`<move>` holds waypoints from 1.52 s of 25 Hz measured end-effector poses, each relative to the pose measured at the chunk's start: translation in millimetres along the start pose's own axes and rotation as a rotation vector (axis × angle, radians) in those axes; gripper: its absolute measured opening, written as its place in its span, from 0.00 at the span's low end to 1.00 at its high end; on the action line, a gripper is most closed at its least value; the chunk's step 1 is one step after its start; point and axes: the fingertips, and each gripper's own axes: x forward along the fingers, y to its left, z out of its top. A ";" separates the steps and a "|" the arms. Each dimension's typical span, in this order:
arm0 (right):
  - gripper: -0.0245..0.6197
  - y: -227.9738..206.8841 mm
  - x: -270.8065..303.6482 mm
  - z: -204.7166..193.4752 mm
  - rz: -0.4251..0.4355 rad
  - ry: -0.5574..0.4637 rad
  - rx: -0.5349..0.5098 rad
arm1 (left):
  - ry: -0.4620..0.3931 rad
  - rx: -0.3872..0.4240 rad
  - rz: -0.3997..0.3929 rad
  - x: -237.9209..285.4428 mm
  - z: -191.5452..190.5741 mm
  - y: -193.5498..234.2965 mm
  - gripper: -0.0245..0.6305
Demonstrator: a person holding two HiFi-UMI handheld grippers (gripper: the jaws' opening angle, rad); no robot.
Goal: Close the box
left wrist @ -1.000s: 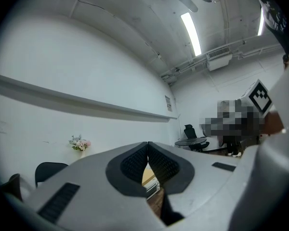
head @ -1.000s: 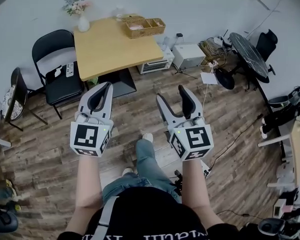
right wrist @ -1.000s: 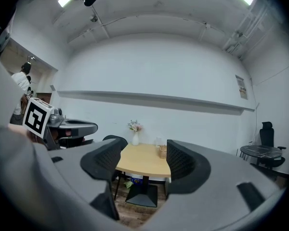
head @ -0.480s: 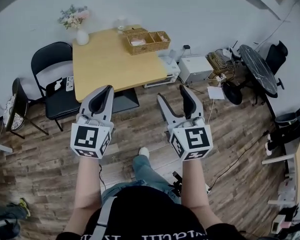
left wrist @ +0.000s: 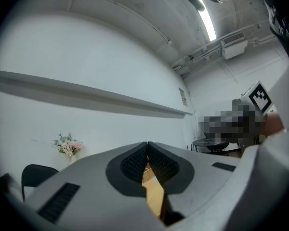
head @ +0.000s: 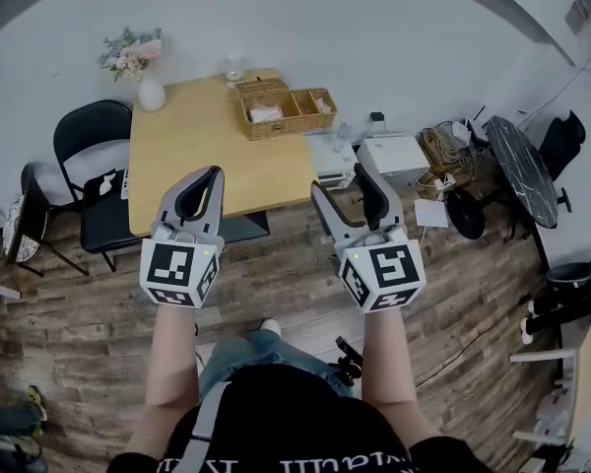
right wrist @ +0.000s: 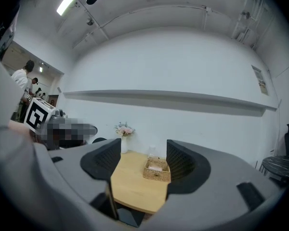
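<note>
Wood-plank floor (head: 89,304), plain white wall (head: 374,28), and a light wooden table (head: 197,146) pushed up against it. The wicker box (head: 281,111) sits on the table's far right corner near the wall. Its compartments are open on top, and one has something pale in it.

Both bare forearms (head: 172,363) are stretched straight out, side by side. The grippers point ahead at the table, with their marker cubes (head: 180,272) facing up. The left gripper (head: 209,172) has its jaws pressed together at the tips with nothing in them. The right gripper (head: 341,180) has its jaws spread and is empty too. In the right gripper view the box shows far off in the gap between the jaws, well away from them.

Compared with a second ago, the person has moved closer. The table sat further ahead then, and both grippers were over bare floor. Now the left gripper's tip overlaps the table's near edge in the head view. The table and box also look bigger in the right gripper view. The jaws haven't changed on either side.

Count: two grippers, one table, one wicker box, one vase of flowers (head: 148,87), one clear jar (head: 233,67), and two black chairs (head: 91,136) off to the left.
</note>
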 end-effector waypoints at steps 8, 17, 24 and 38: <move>0.51 -39.6 40.6 -14.0 0.016 0.008 0.013 | 0.020 0.005 0.018 53.5 -9.0 7.8 0.06; 0.51 -94.6 110.4 -31.3 -0.020 0.030 0.047 | 0.024 -0.023 0.016 138.3 -31.5 49.4 0.06; 0.51 -123.8 190.1 -37.9 0.016 0.078 0.030 | 0.029 -0.066 0.025 209.9 -50.3 93.3 0.06; 0.51 -137.1 346.0 -75.1 0.098 0.198 0.102 | 0.086 -0.141 0.052 299.5 -99.2 187.8 0.06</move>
